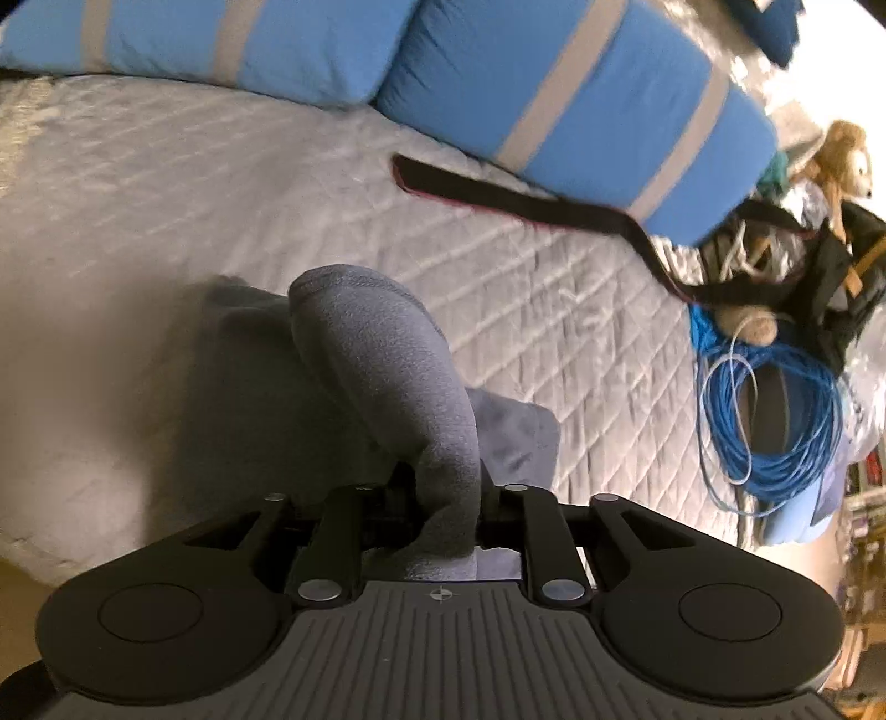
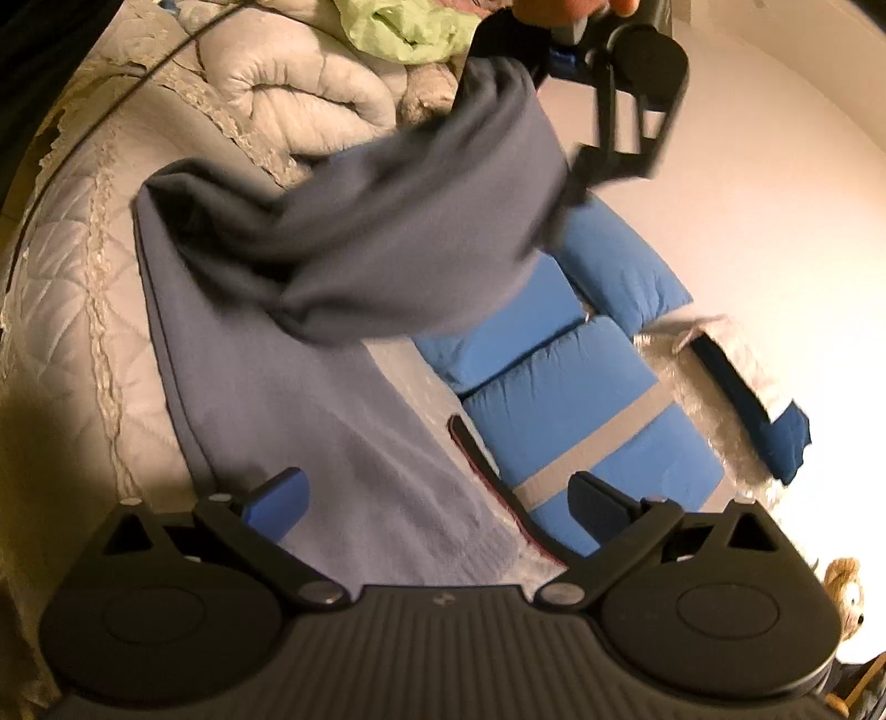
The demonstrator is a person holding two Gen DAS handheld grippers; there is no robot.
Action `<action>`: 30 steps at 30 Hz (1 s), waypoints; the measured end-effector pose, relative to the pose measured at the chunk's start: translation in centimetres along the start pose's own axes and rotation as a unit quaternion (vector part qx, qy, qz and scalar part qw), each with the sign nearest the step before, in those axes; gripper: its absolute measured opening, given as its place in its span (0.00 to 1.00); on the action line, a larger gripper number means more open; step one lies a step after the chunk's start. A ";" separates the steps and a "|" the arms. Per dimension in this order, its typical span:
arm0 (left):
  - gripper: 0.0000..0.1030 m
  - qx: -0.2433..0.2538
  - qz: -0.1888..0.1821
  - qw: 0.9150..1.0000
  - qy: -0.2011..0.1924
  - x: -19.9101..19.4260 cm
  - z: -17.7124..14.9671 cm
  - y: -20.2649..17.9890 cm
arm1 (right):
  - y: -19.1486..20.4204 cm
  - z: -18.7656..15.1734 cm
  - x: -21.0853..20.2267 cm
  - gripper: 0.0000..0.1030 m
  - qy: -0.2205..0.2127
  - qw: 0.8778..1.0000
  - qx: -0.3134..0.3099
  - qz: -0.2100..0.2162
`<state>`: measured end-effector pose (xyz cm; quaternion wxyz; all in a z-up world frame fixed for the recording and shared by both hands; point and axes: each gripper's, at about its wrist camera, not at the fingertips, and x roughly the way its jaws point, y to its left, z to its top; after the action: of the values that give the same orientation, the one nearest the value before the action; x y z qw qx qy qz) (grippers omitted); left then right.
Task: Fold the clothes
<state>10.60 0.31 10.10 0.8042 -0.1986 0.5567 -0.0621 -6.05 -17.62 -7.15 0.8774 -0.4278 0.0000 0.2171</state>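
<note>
A grey fleece garment [image 1: 376,354] rises in a thick fold from the white quilted bed [image 1: 166,194] into my left gripper [image 1: 448,498], which is shut on it. In the right wrist view the same garment [image 2: 387,249] hangs lifted and blurred from the left gripper's black linkage [image 2: 626,138], held by a hand at the top edge. The rest of the garment lies flat along the bed [image 2: 332,443]. My right gripper [image 2: 437,498] hovers open above that flat part, its blue pads [image 2: 279,495] spread wide with nothing pinched.
Blue pillows with grey stripes [image 1: 581,111] line the bed's far side. A black strap [image 1: 498,194] lies in front of them. A coil of blue cable [image 1: 775,421], a black bag and a plush toy [image 1: 841,160] sit at the right. A bunched duvet [image 2: 299,94] and green cloth [image 2: 410,27] lie beyond.
</note>
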 end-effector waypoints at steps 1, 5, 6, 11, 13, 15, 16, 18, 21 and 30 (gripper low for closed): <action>0.35 0.007 -0.016 1.000 0.006 0.7 0.0 -0.4 | -0.3 -0.3 -0.1 1.00 0.003 1.000 0.009 0.004; 0.49 0.031 -0.109 0.993 -0.002 1.3 0.2 -1.5 | -2.5 -1.5 -0.9 1.00 0.006 0.996 0.079 0.042; 0.52 0.034 -0.125 0.991 -0.012 1.2 0.3 -1.6 | -3.1 -1.7 -1.1 1.00 0.003 0.993 0.102 0.057; 0.62 0.056 -0.139 0.986 -0.068 1.5 0.0 -0.4 | -6.5 -2.7 -1.7 1.00 -0.014 0.965 0.226 0.131; 0.62 0.065 -0.127 0.986 -0.089 2.5 -0.2 0.5 | -7.4 -2.9 -1.7 1.00 -0.019 0.952 0.267 0.145; 0.62 0.082 -0.104 0.986 -0.099 3.5 -0.6 1.2 | -8.1 -3.1 -1.6 1.00 -0.021 0.940 0.304 0.152; 0.62 0.093 -0.091 0.986 -0.103 4.1 -0.7 1.4 | -8.4 -3.2 -1.4 0.99 -0.019 0.936 0.317 0.152; 0.62 0.109 -0.067 0.985 -0.116 5.3 -0.9 1.9 | -8.9 -3.4 -1.0 0.97 -0.011 0.928 0.342 0.146; 0.62 0.128 -0.047 0.981 -0.137 6.4 -1.2 2.8 | -9.2 -3.7 -0.1 0.95 0.013 0.924 0.360 0.128; 0.61 0.155 0.017 0.980 -0.122 11.1 -1.3 6.3 | -9.0 -5.4 2.2 0.96 0.126 0.933 0.326 0.086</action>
<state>12.76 2.18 -2.39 0.8879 -0.0684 0.4415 -0.1095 0.39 -25.65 -4.23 0.9395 -0.1401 0.2180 0.2242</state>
